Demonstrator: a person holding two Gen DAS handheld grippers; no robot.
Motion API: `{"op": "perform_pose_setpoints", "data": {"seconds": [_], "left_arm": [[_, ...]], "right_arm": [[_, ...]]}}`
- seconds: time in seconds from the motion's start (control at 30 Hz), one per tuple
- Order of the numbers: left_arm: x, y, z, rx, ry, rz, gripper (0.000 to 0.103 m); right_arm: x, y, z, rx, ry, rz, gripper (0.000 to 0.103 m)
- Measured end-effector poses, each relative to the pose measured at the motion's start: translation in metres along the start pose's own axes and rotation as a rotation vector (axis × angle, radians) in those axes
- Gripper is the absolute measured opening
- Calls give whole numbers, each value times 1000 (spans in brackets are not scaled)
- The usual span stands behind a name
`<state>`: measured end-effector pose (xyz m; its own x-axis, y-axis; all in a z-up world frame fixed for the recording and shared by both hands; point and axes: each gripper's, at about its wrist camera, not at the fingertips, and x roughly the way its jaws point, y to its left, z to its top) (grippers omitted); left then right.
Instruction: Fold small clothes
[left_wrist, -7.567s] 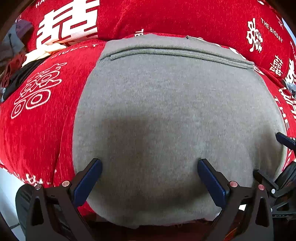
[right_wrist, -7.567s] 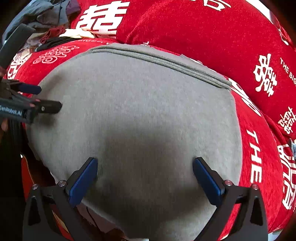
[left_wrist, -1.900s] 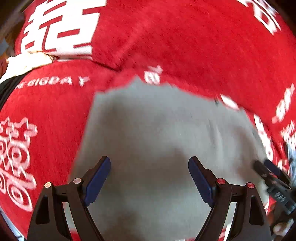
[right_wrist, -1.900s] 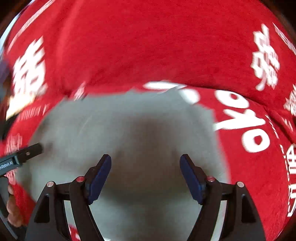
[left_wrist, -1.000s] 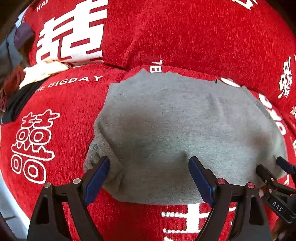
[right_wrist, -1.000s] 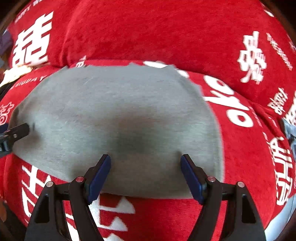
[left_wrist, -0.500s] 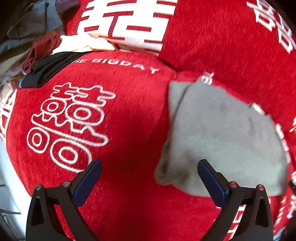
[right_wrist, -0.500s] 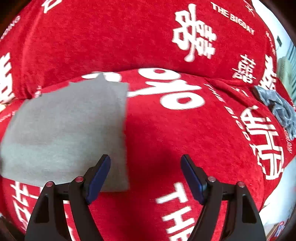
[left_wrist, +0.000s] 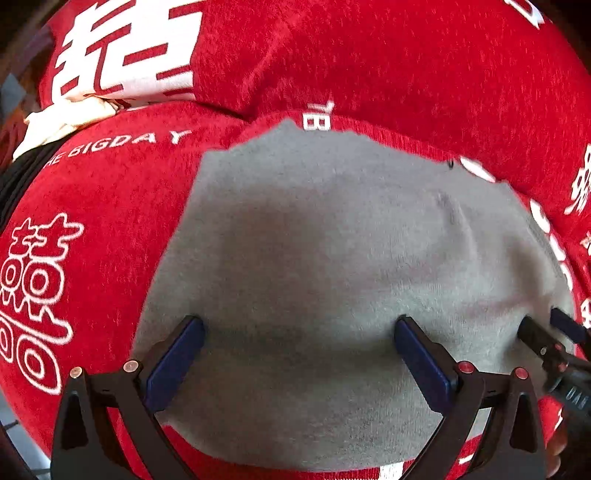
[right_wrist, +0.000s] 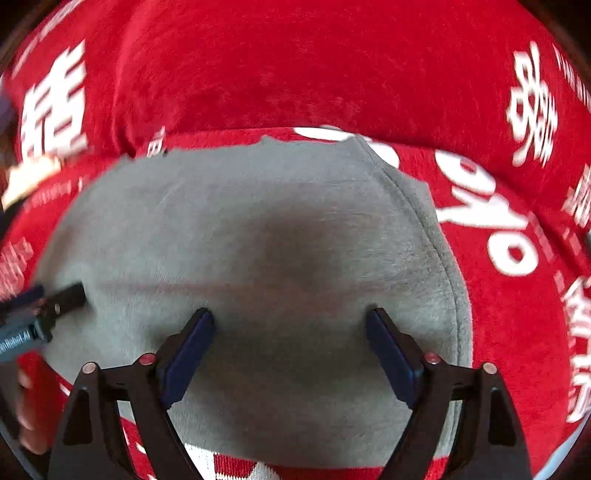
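Observation:
A folded grey garment (left_wrist: 332, 240) lies flat on the red sofa seat (left_wrist: 103, 206), its far edge against the back cushion. My left gripper (left_wrist: 299, 354) hovers open over its near left part, blue pads wide apart and pressing nothing. In the right wrist view the same grey garment (right_wrist: 240, 221) shows a stitched hem along its right side. My right gripper (right_wrist: 291, 350) stands over its near right part; its jaws are opening, with cloth below them but no grip. Each gripper shows at the edge of the other's view: the right gripper (left_wrist: 554, 347) and the left gripper (right_wrist: 48, 310).
The red back cushion (left_wrist: 369, 55) with white characters rises right behind the garment. A cream cloth (left_wrist: 62, 118) and a black cloth (left_wrist: 18, 177) lie at the seat's far left. The person's hand (right_wrist: 26, 406) shows at the lower left. The seat's front edge (left_wrist: 14, 424) runs close below the grippers.
Half a second ago each gripper pointed off to its own side of the garment; both have swung back over it. The right jaws have widened a little.

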<state>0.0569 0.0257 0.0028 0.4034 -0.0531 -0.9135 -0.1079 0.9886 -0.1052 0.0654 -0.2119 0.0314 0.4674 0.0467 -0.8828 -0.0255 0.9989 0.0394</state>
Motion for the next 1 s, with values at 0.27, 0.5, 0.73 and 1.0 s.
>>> {"op": "perform_pose_setpoints", "data": {"seconds": [0.27,0.5,0.73,1.0], "left_arm": [[-23,-6,39,-67,-17,-134,103],[44,-24,73,-34,82,52,103],[64,-23,99,-44,99,68,103],[75,-26,122,-41,111,84,103]], "right_arm": [[-11,-7,32,71,-56,47,89],[54,-1,71,-17,37,-79,92],[92,-24,105,64,75,-81,103],[96,-17,123,46,100,-120,103]]}}
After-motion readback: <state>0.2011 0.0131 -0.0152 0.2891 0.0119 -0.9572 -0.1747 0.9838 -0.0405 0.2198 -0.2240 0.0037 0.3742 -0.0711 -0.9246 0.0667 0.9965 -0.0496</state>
